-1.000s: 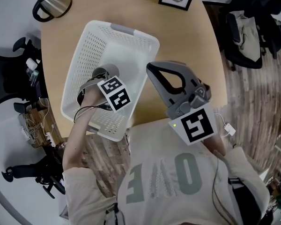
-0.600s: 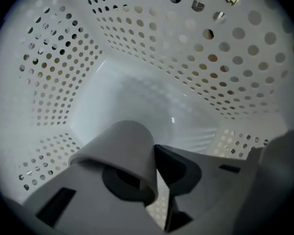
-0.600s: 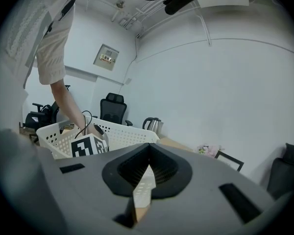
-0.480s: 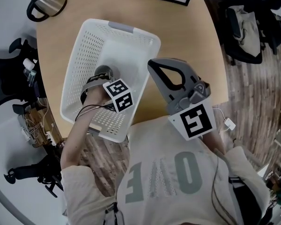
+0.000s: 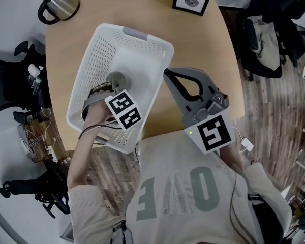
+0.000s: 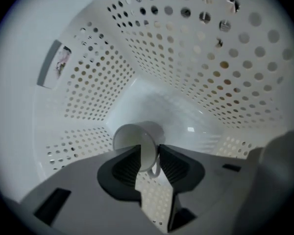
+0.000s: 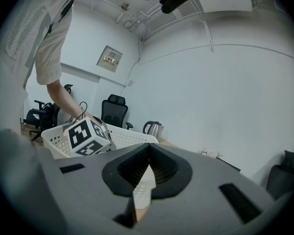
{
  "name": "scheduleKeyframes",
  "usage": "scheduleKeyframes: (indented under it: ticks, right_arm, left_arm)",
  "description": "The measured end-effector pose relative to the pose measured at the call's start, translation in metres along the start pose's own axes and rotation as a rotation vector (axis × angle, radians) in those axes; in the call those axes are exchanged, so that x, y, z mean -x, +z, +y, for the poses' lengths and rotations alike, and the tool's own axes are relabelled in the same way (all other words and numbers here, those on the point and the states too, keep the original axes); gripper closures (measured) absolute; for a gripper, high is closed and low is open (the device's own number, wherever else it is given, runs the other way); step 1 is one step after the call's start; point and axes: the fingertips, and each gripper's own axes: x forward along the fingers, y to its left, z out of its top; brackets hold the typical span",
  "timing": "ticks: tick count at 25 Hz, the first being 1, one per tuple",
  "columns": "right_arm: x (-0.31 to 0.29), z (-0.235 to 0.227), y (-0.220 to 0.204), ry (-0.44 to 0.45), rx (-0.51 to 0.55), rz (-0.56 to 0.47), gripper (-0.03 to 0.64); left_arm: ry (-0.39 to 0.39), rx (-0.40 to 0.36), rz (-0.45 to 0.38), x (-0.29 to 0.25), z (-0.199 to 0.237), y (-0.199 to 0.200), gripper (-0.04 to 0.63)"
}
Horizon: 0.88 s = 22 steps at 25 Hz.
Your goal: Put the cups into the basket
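Left gripper view: the left gripper (image 6: 148, 154) reaches down inside the white basket (image 6: 201, 58), its jaws opening with a white cup (image 6: 137, 137) between them. The cup lies on its side on the basket floor, just ahead of the jaw tips. Its mouth is turned to the claw's left and its handle points back into the gap, so its long axis runs across the claw, not along it. The pads look barely clear of the cup's wall, which reads as the release. A straight pull back from the cup should clear the handle; a sideways drift could catch it. The right gripper (image 7: 147, 166), jaws pressed together on nothing, is held up beside the basket, well apart from the cup; the left is far nearer.
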Motion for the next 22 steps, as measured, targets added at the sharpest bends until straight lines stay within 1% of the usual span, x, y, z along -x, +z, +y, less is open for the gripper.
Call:
scheduleKeyframes:
  ticks: [2, 3, 4, 5, 6, 7, 9, 11, 12, 13, 14, 15, 17, 19, 20, 21, 22]
  right_arm:
    - [0.004, 0.001, 0.004, 0.0, 0.007, -0.008, 0.618]
    - [0.006, 0.001, 0.006, 0.0, 0.011, -0.013, 0.618]
    - [0.006, 0.0, 0.008, -0.001, 0.019, -0.019, 0.618]
    - [0.007, -0.001, 0.011, -0.001, 0.029, -0.027, 0.618]
    - [0.006, -0.002, 0.013, -0.001, 0.038, -0.036, 0.618]
    - [0.006, -0.003, 0.017, -0.002, 0.047, -0.045, 0.618]
    - [0.003, -0.007, 0.026, -0.01, 0.062, -0.068, 0.618]
    - [0.0, -0.011, 0.041, -0.025, 0.06, -0.112, 0.618]
    - [-0.001, -0.013, 0.05, -0.035, 0.05, -0.143, 0.618]
    - [-0.002, -0.014, 0.06, -0.046, 0.037, -0.175, 0.618]
    - [-0.004, -0.015, 0.07, -0.057, 0.024, -0.206, 0.618]
    - [-0.005, -0.016, 0.079, -0.068, 0.014, -0.235, 0.618]
    - [-0.006, -0.016, 0.097, -0.085, 0.001, -0.289, 0.618]
    - [-0.005, -0.014, 0.11, -0.092, -0.014, -0.336, 0.618]
    - [-0.005, -0.012, 0.116, -0.092, -0.019, -0.355, 0.618]
    - [-0.005, -0.009, 0.12, -0.089, -0.018, -0.37, 0.618]
    - [-0.005, -0.006, 0.123, -0.083, -0.013, -0.379, 0.618]
  left_arm:
    - [0.057, 0.033, -0.054, 0.028, 0.008, 0.001, 0.472]
    - [0.111, 0.061, -0.108, 0.047, 0.016, 0.004, 0.472]
    - [0.193, 0.106, -0.185, 0.07, 0.03, 0.008, 0.478]
    - [0.296, 0.175, -0.276, 0.097, 0.047, 0.011, 0.537]
    - [0.401, 0.266, -0.366, 0.124, 0.066, 0.012, 0.589]
    - [0.487, 0.369, -0.45, 0.151, 0.082, 0.009, 0.589]
    - [0.617, 0.574, -0.616, 0.202, 0.106, -0.001, 0.589]
    - [0.754, 0.766, -0.806, 0.252, 0.12, -0.014, 0.589]
    - [0.828, 0.849, -0.899, 0.274, 0.123, -0.022, 0.589]
    - [0.897, 0.915, -0.969, 0.291, 0.121, -0.029, 0.589]
    - [0.959, 0.961, -1.011, 0.302, 0.116, -0.037, 0.589]
    - [1.01, 0.998, -1.032, 0.308, 0.106, -0.044, 0.589]
    - [1.087, 1.076, -1.077, 0.312, 0.085, -0.056, 0.589]
    - [1.15, 1.14, -1.185, 0.33, 0.076, -0.057, 0.589]
    - [1.15, 1.172, -1.241, 0.332, 0.07, -0.056, 0.589]
    - [1.131, 1.199, -1.282, 0.329, 0.065, -0.055, 0.589]
    - [1.109, 1.216, -1.302, 0.324, 0.06, -0.054, 0.589]
